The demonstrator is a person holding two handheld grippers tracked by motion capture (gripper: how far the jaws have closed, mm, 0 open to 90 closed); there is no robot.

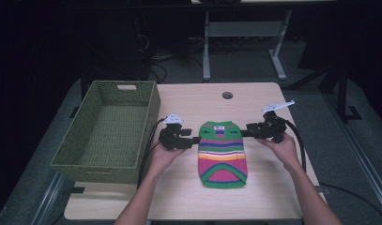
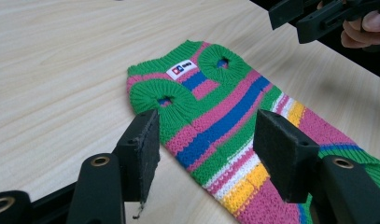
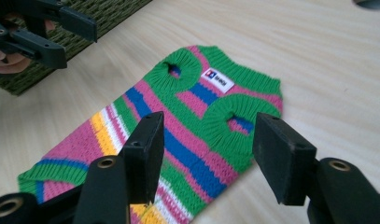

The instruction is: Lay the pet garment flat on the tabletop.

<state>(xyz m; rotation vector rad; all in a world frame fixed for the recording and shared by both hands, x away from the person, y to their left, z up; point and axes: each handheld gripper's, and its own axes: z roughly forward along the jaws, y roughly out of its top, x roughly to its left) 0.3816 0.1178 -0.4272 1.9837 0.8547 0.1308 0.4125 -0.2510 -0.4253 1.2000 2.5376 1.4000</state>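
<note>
Pale wood table point(image 1: 268, 187) in a dark room, striped knit sweater point(image 1: 222, 154) flat between both grippers' wide, empty fingers point(image 2: 143, 149).

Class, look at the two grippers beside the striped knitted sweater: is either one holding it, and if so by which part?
Neither. The left gripper and right gripper stand open over the sweater's side edges.
</note>
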